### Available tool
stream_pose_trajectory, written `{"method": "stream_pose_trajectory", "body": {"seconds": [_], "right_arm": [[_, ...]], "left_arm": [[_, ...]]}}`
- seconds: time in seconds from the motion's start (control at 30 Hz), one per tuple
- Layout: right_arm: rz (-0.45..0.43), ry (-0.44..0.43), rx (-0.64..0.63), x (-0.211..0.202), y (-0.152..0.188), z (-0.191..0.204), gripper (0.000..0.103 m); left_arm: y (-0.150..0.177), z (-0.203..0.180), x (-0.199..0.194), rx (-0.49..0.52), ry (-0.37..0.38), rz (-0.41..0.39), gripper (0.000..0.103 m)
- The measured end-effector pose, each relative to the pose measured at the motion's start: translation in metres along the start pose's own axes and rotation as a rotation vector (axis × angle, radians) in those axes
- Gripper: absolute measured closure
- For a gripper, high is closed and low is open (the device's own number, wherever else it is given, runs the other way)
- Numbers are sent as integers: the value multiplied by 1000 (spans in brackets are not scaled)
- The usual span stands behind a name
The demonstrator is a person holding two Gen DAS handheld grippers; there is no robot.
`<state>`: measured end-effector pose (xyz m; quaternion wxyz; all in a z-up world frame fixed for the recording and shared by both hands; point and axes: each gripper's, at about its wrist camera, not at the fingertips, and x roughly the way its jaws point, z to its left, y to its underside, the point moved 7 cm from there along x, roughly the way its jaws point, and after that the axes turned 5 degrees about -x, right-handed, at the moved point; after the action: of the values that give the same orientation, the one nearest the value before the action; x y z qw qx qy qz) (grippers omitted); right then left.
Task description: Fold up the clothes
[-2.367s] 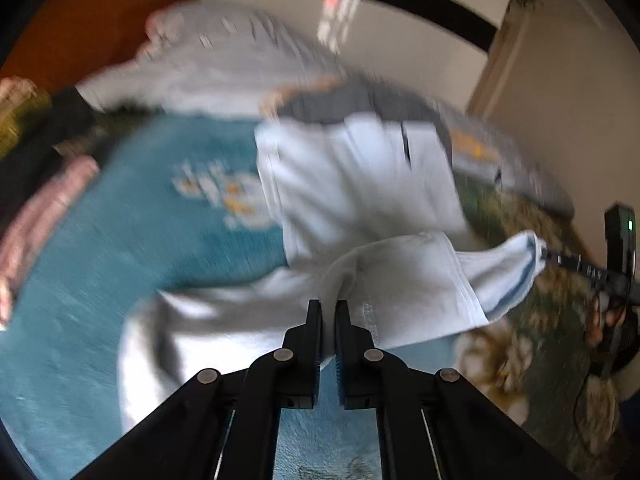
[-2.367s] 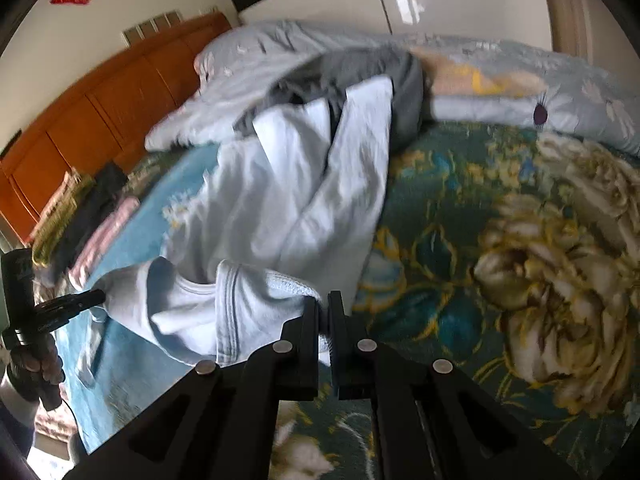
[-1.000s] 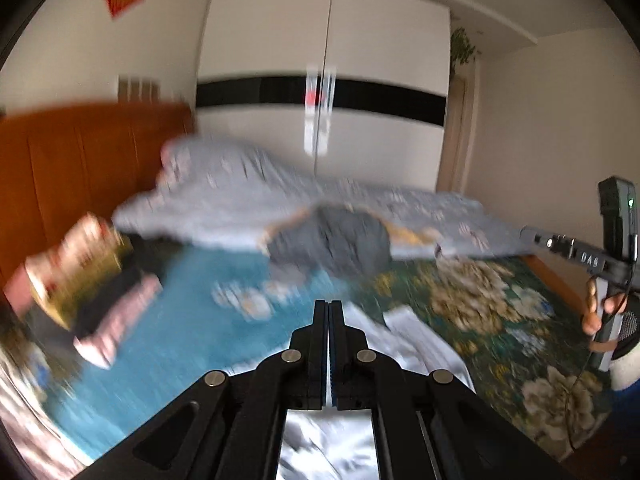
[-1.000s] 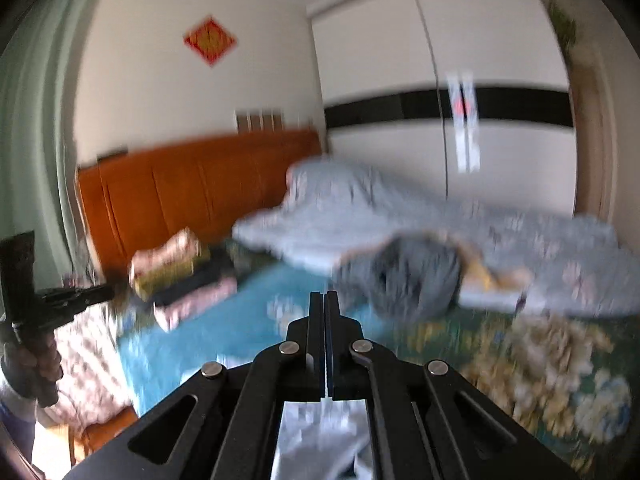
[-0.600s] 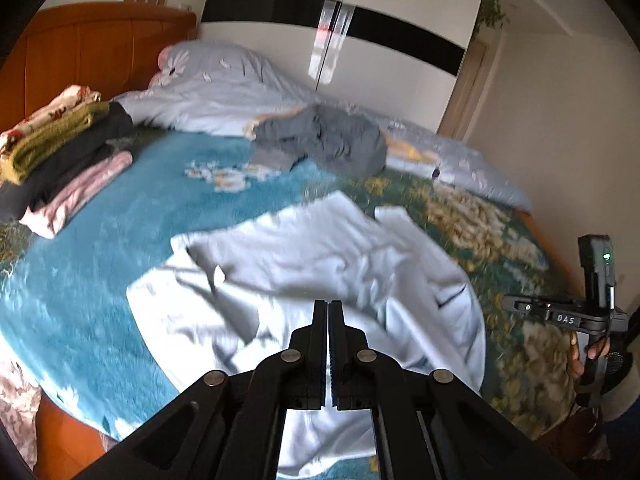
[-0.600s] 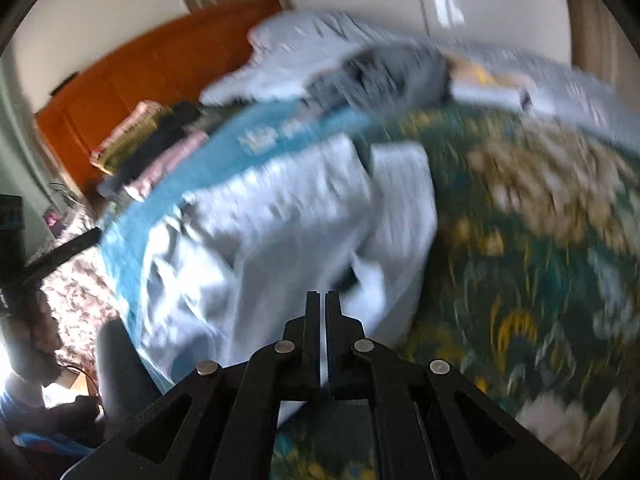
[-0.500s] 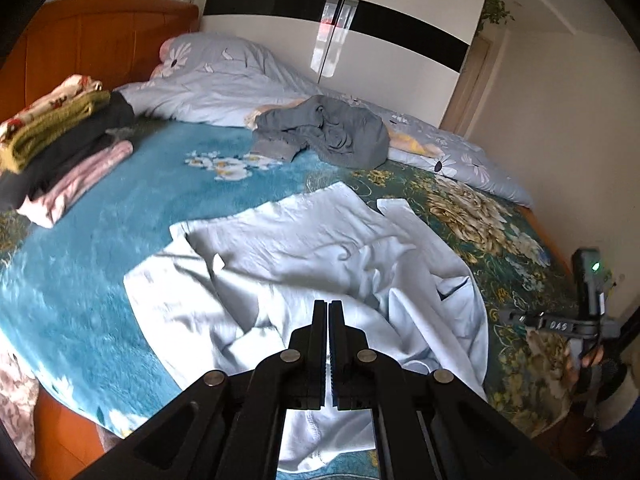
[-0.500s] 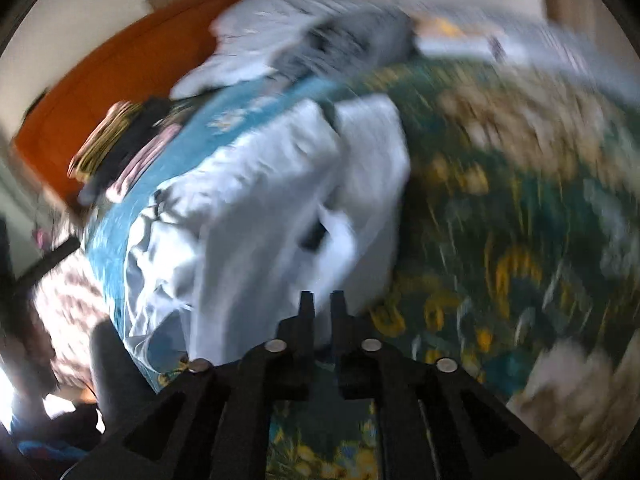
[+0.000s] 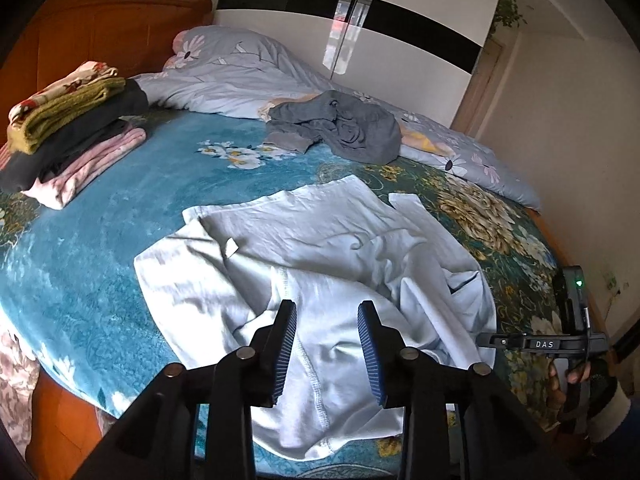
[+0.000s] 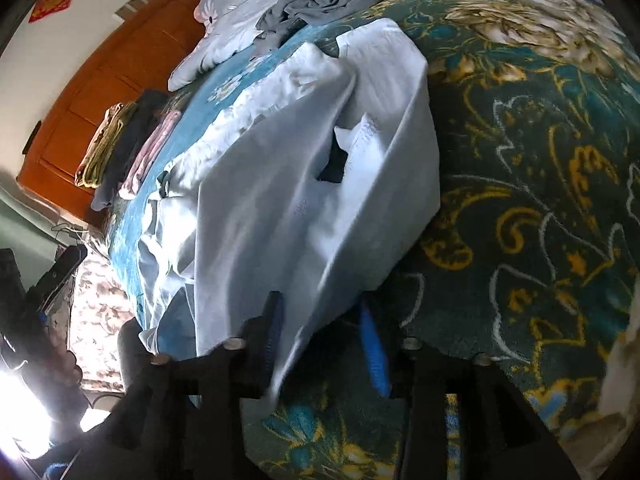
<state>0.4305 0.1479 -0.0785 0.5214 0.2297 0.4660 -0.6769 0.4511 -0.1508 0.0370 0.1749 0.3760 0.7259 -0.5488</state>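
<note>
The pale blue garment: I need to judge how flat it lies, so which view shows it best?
The left wrist view. It shows the pale blue garment nearly whole, spread wrinkled on the blanket, edges traceable. The right wrist view shows it close, tilted and partly blurred, its near edge hidden behind the right gripper.

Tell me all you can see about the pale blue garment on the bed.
The pale blue garment is thin, soft-looking fabric with stitched hems, lying spread but wrinkled on the floral blanket, one edge hanging over the near side of the bed. The left gripper is opening just above it, not pinching it. In the right wrist view a fold lies between the right gripper pads.
</note>
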Motion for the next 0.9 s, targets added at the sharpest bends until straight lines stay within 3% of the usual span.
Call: {"method": "stream_pose_trajectory", "body": {"seconds": [0.2,0.27,0.33,0.5,0.6,0.73,0.9], "right_arm": [[-30,-154,52,-7,-27,12,101],[-85,-237,100,-15,-57,15,102],[-131,-260,105,-20,-86,17,102],[-232,-225,95,-24,-178,19,102],[-235,-210,129,-12,-221,11,102],[-241,-175,175,2,-257,-3,102],[-149,-101,198,43,-276,-15,101]], "left_arm": [[6,0,3,16,22,18,61],[8,-1,5,19,29,30,57],[11,-3,8,23,39,42,54],[20,-15,18,55,49,76,49],[24,-22,27,77,45,102,48],[27,-28,36,95,42,126,47],[35,-32,46,118,46,157,46]]}}
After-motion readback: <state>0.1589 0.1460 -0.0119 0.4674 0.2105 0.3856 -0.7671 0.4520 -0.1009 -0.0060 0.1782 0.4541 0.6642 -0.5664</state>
